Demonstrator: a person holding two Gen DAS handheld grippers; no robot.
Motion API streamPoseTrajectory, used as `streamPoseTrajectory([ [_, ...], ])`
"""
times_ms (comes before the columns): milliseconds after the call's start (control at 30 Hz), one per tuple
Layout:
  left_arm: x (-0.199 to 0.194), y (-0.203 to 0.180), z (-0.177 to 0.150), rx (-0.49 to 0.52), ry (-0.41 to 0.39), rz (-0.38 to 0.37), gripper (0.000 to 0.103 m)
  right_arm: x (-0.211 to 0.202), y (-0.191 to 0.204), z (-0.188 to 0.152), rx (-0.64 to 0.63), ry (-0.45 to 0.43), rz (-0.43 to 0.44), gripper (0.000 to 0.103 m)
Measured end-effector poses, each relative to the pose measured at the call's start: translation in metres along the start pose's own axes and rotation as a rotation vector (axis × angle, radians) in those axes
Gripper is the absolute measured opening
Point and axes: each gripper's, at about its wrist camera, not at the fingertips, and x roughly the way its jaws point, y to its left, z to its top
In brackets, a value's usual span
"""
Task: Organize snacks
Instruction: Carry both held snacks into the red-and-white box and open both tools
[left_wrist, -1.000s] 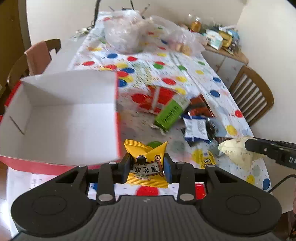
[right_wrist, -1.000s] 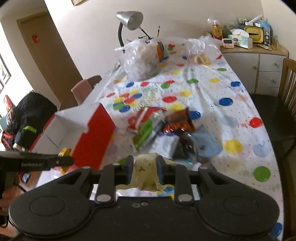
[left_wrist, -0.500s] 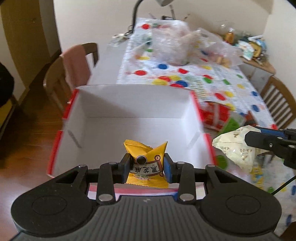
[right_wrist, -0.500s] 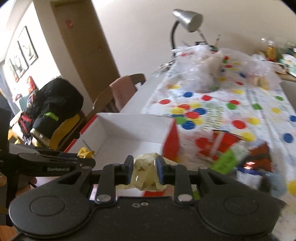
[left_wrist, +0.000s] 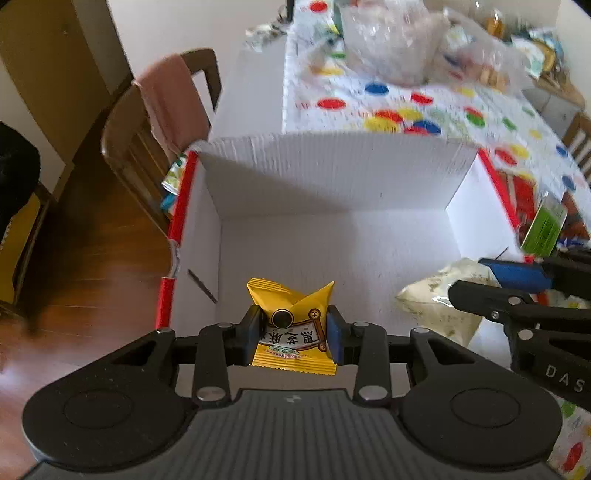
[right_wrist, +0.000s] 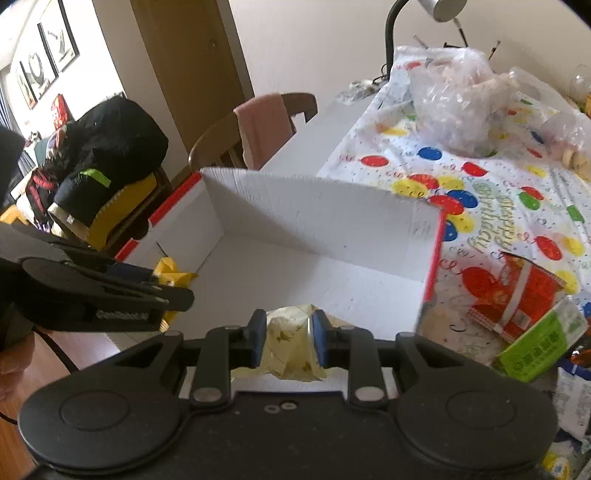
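1. Here, the left gripper (left_wrist: 293, 328) is clamped on a yellow snack packet (left_wrist: 291, 332), held over the near edge of the open white box (left_wrist: 332, 177), whose bare floor lies straight ahead and below.
2. The right gripper (right_wrist: 289, 341) is closed on a pale crinkled packet (right_wrist: 291, 347), likewise at the near edge of the box, to the right of the other packet.
3. Both are about equally near the box; nothing lies inside it to block a drop, though the two grippers sit close together and could crowd each other.
4. Loose snacks remain on the dotted tablecloth (right_wrist: 498, 206) right of the box: a red packet (right_wrist: 513, 291) and a green packet (right_wrist: 539, 343).
5. A chair (left_wrist: 159, 122) stands beyond the box's left side.
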Motion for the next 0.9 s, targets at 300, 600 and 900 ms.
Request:
streamPoseTrajectory([
  [300,0.031,-0.008,0.001,0.068,0.087,-0.002,0.036,0.029,0.008,-0.009,-0.031,0.084,-0.022,0.026],
  [600,0.031,-0.011,-0.006,0.082,0.088,-0.03,0.036,0.032,0.01,-0.014,-0.021,0.121,-0.024,0.031],
  [900,0.014,-0.009,-0.01,0.066,0.053,-0.052,0.039,0.009,0.009,-0.011,0.014,0.077,-0.015,0.05],
])
